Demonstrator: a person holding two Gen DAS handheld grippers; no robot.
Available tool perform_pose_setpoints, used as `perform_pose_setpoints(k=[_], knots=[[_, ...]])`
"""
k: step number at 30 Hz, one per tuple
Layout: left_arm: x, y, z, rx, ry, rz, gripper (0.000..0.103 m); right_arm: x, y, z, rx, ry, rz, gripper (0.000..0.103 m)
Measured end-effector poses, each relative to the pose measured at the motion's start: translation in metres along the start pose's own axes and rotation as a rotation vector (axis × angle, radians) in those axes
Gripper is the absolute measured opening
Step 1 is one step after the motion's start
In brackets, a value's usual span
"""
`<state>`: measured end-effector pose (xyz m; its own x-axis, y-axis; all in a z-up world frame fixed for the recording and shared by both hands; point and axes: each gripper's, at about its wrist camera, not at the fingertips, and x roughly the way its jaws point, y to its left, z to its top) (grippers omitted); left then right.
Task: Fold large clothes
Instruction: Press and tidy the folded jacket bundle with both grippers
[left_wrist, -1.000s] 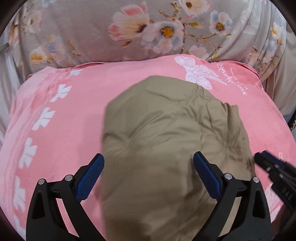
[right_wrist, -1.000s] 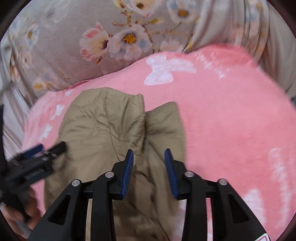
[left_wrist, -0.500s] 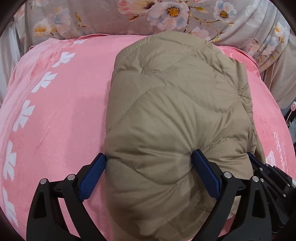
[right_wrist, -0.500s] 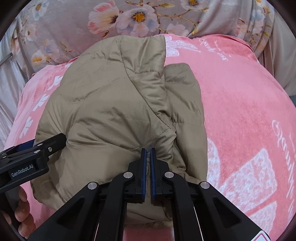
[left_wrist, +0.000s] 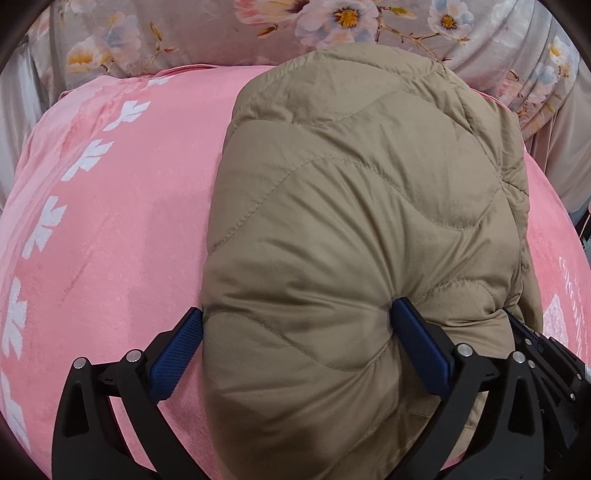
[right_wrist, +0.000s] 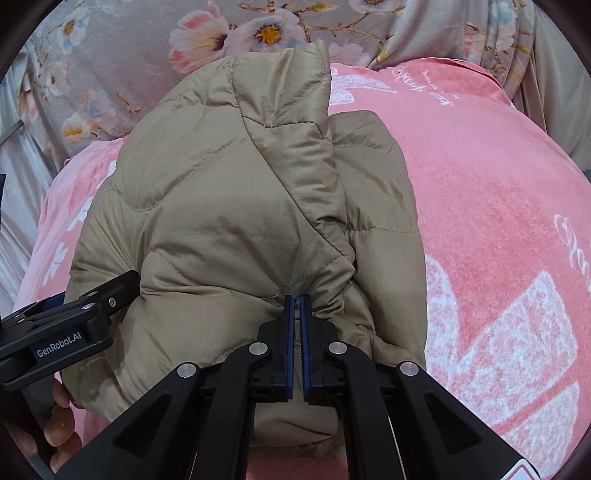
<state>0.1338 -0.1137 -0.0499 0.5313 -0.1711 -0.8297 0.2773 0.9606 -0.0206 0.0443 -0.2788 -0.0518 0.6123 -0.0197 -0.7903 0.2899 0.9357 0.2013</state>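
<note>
A tan quilted puffer jacket (left_wrist: 362, 206) lies bundled on a pink blanket (left_wrist: 122, 221); it also shows in the right wrist view (right_wrist: 229, 206). My left gripper (left_wrist: 295, 332) stands wide, its blue pads pressed against both sides of a thick puffed fold of the jacket. My right gripper (right_wrist: 296, 306) is shut on a pinch of the jacket's fabric at its near edge. The left gripper's black body (right_wrist: 70, 325) shows at the lower left of the right wrist view, against the jacket's left side.
The pink blanket (right_wrist: 498, 221) with white prints covers the surface. A grey floral fabric (left_wrist: 332, 26) rises behind it, also in the right wrist view (right_wrist: 221, 40). A hand (right_wrist: 59, 421) holds the left gripper.
My right gripper closed from open onto the jacket's fabric. Both grippers moved in close to the jacket, and the left one's pads now press into its fold.
</note>
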Motion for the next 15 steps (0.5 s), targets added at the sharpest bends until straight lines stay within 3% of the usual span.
perform_pose_setpoints(k=[11,15], knots=[[0.0,-0.0018,-0.001,0.011,-0.009,0.018,0.098,-0.0002,0.002,-0.0018,0.002,-0.011,0.0,0.003],[-0.0029,0.0048,0.0057,-0.005,0.038,-0.004,0.098,-0.0065,-0.0041,0.004,-0.002,0.019,0.043,0.004]])
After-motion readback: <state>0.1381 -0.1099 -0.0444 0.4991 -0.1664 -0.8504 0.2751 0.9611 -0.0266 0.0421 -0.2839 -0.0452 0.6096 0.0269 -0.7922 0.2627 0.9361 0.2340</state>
